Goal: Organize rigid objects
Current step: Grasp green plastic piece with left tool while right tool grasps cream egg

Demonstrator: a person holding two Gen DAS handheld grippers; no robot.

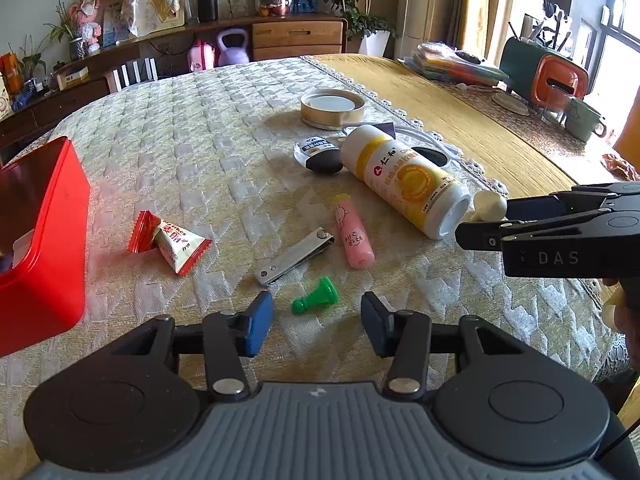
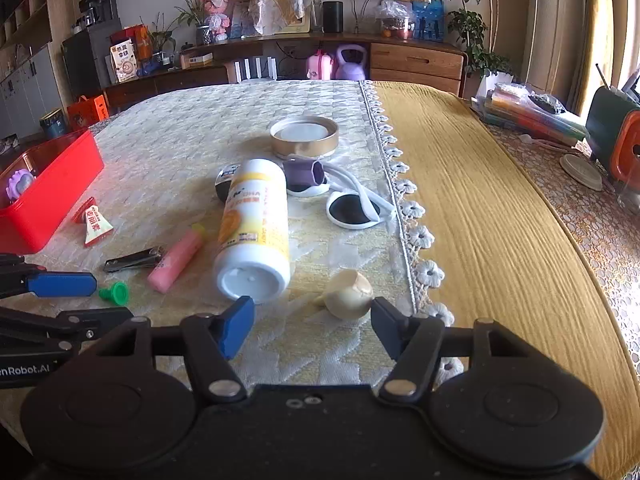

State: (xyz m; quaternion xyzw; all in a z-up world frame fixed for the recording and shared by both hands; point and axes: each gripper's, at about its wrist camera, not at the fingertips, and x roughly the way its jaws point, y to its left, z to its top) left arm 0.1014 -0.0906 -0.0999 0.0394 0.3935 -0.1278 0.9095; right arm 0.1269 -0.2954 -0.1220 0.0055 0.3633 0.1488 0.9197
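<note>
L gripper point(image 1: 316, 322) is hanging w/ its jaws apart, nothing clamped; the green pawn point(image 1: 315, 301) is lying on its side between the blue pads, not touched. R gripper point(image 2: 314, 326) is likewise gaping and gripping nothing; the cream knob point(image 2: 347, 294) is sitting just inside its right pad, approx 1 o'clock from the gap's middle.

Pawn looks like hard plastic: light, stiff, prob slick, apt to roll. I'd take it across the narrow neck above the base. Knob looks like smooth wood or resin, rounded, so it could squirt out; grip across the widest part.

Rest of the pile, from the pawn: nail clipper point(image 1: 294, 256) at 11, pink tube point(image 1: 354, 232) at 1, white bottle point(image 1: 404, 180) past it at 1–2, candy packet point(image 1: 172, 242) at 10, red box point(image 1: 44, 240) out at 9, gold lid point(image 1: 332, 108) far at 12.

Count: 1 pawn, 1 knob, 1 clipper, 1 tube, 1 bottle, 1 packet, 1 lid, 1 box, 1 pr sunglasses point(image 2: 352, 206).
</note>
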